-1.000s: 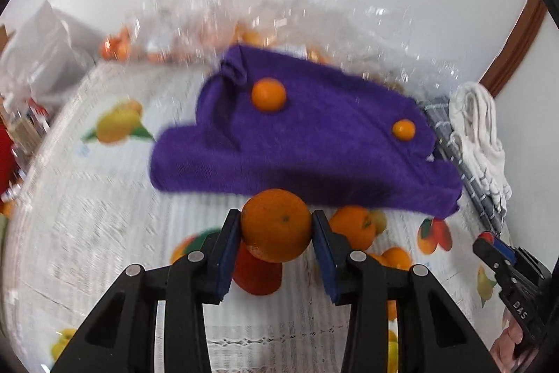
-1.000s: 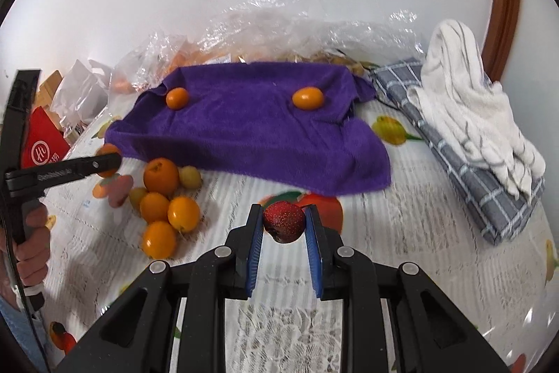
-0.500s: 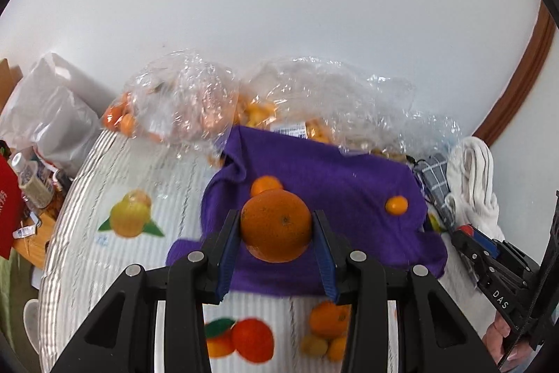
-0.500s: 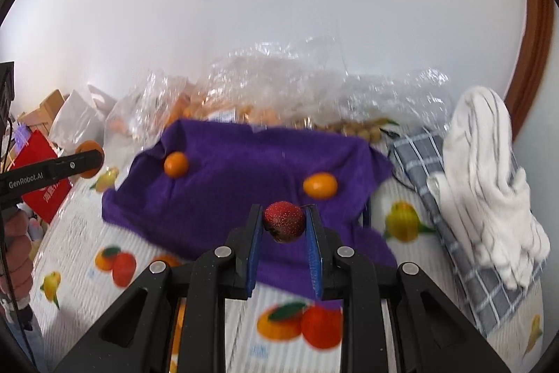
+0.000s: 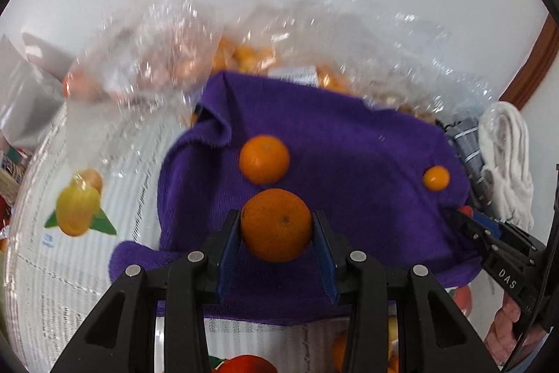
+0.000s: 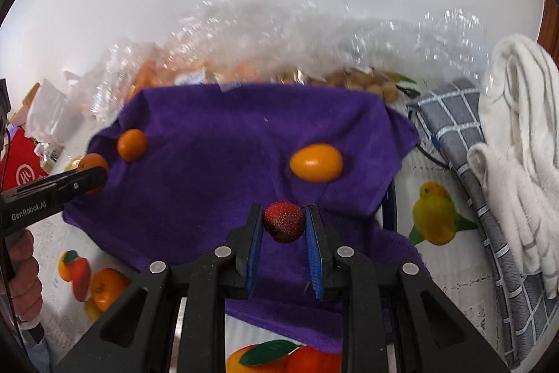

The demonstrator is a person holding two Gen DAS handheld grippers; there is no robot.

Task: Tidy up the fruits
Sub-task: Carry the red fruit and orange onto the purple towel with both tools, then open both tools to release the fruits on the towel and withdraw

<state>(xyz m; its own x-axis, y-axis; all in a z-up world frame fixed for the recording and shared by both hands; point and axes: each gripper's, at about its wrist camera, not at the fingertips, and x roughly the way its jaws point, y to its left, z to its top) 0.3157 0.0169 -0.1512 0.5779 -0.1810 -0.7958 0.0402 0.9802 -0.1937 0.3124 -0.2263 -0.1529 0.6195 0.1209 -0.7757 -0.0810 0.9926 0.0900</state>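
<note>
My left gripper (image 5: 276,226) is shut on a large orange (image 5: 276,223) and hangs over the near part of a purple towel (image 5: 349,163). A smaller orange (image 5: 264,158) lies on the towel just beyond it, and a small yellow-orange fruit (image 5: 435,178) lies at the towel's right. My right gripper (image 6: 283,222) is shut on a small dark red berry (image 6: 283,221) above the same purple towel (image 6: 216,170). From that side the yellow-orange fruit (image 6: 316,162) lies just ahead and the small orange (image 6: 131,144) sits at the left.
Clear plastic bags of fruit (image 5: 167,58) lie along the wall behind the towel. A white cloth (image 6: 517,135) on a grey checked cloth (image 6: 454,128) lies to the right. A red box (image 6: 21,163) and paper bags sit at the left. The tablecloth (image 5: 70,233) has printed fruit.
Both grippers have moved forward from the loose fruit on the tablecloth to above the purple towel, each still holding its fruit. The towel and its two fruits now look closer.
</note>
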